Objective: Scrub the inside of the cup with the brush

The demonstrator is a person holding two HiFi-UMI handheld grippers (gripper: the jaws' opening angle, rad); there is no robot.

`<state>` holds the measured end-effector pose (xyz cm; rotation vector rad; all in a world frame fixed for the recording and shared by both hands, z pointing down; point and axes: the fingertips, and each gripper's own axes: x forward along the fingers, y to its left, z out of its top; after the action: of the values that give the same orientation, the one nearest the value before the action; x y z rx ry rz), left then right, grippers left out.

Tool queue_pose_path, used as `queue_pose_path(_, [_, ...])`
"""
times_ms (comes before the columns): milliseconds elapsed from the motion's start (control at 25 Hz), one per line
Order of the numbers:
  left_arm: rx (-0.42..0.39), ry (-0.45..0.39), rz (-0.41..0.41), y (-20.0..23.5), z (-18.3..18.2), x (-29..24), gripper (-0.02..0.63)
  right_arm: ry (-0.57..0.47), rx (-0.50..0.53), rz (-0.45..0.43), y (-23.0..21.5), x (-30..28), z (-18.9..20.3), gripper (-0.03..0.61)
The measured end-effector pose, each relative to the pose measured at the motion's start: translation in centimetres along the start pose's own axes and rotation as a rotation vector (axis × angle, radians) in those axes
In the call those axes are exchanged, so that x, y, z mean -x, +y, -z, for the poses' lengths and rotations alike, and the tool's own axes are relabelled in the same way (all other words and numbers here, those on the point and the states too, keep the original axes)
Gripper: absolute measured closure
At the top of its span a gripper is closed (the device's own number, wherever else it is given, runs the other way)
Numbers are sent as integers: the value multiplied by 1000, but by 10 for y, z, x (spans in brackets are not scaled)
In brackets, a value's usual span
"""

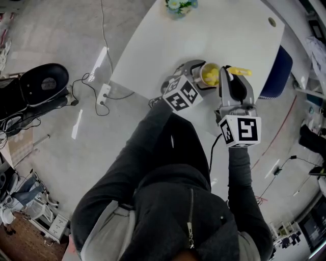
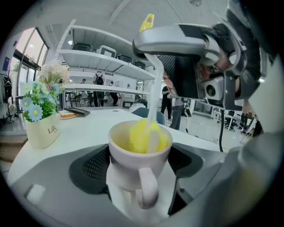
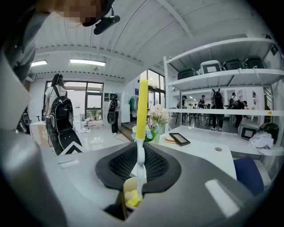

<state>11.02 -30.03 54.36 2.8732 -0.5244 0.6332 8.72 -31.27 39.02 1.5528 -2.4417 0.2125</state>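
Note:
A white cup (image 1: 210, 76) (image 2: 140, 153) stands upright between the jaws of my left gripper (image 1: 199, 77) (image 2: 138, 165), which is shut on it, with the cup's handle turned toward the camera. Inside the cup sits the brush's yellow sponge head (image 2: 144, 135) (image 3: 130, 198). The brush's white stem (image 2: 155, 95) (image 3: 140, 164) rises to a yellow handle (image 1: 239, 71) (image 3: 142, 106). My right gripper (image 1: 229, 79) (image 3: 140, 167) is shut on the stem and held above the cup. The cup's bottom is hidden by the sponge.
The cup is over the near edge of a white table (image 1: 204, 30). A small pot of flowers (image 1: 179, 7) (image 2: 42, 128) stands at the far edge. A blue chair (image 1: 277, 71) is at the right, and a power strip (image 1: 103, 94) with cables lies on the floor at the left.

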Motion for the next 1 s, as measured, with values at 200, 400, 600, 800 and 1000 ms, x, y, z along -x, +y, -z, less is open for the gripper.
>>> queue_pose_path(200, [4, 0, -2, 0, 2, 1, 199, -4, -66, -2, 12, 1, 4, 538])
queue_pose_path(400, [5, -4, -2, 3, 2, 1, 199, -29, -113, -1, 15, -11, 1, 535])
queue_pose_path(600, [8, -12, -8, 4, 0, 1, 199, -59, -98, 14, 11, -29, -7, 535])
queue_pose_path(800, [14, -16, -18, 4, -1, 1, 199, -83, -74, 34, -3, -39, -9, 538])
queue_pose_path(1000, [16, -16, -23, 5, -2, 0, 199, -61, -10, 57, -7, -34, -4, 538])
